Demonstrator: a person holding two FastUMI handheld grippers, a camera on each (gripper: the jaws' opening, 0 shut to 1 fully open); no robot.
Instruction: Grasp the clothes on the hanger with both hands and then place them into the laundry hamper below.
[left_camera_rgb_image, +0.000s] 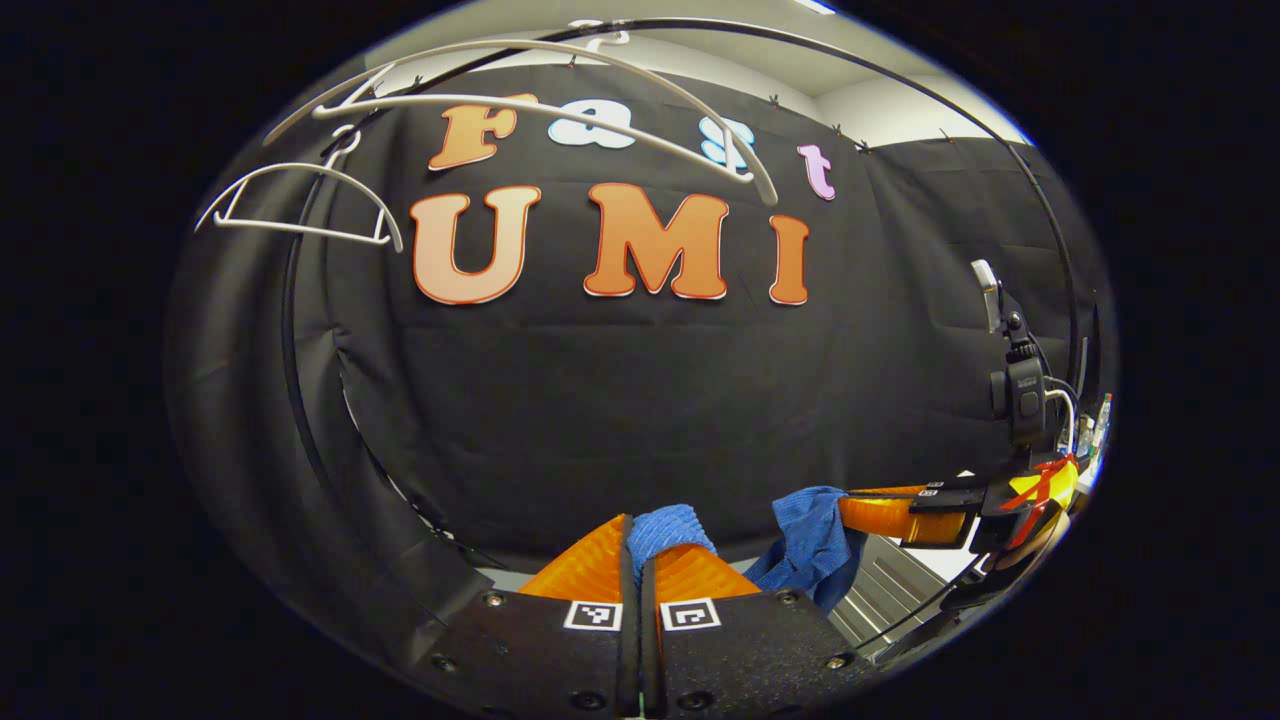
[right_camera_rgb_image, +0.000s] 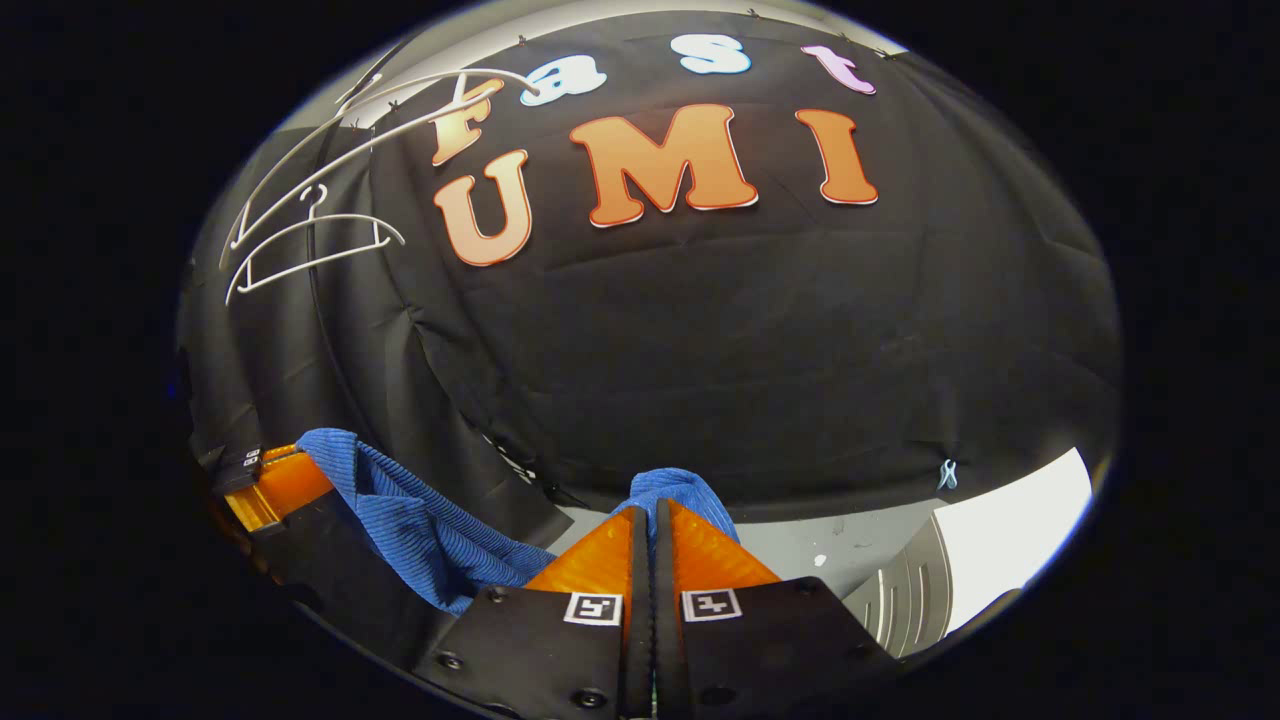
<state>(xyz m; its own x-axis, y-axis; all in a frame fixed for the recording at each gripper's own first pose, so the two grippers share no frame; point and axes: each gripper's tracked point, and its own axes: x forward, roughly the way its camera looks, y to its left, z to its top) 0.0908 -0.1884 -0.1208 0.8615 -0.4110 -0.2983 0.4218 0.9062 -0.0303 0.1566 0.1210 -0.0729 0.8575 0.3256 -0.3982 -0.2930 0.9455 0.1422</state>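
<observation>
The garment (left_camera_rgb_image: 668, 528) is bright blue with a fine ribbed, corduroy-like texture, the same in the right gripper view (right_camera_rgb_image: 420, 515). The hangers (left_camera_rgb_image: 300, 200) are plain white, and so is their look in the right gripper view (right_camera_rgb_image: 310, 235). The booth's cloth wall (left_camera_rgb_image: 620, 400) is black. A small pale blue clip (right_camera_rgb_image: 946, 474) is pinned to it.

Left gripper view: low, tilted upward, facing the black cloth wall (left_camera_rgb_image: 650, 400) closely. Right gripper view: alongside, same heading. Shared: wall, white plastic hangers (left_camera_rgb_image: 300, 205) (right_camera_rgb_image: 300, 245) upper left, blue ribbed garment (left_camera_rgb_image: 810, 540) (right_camera_rgb_image: 420, 520).
</observation>
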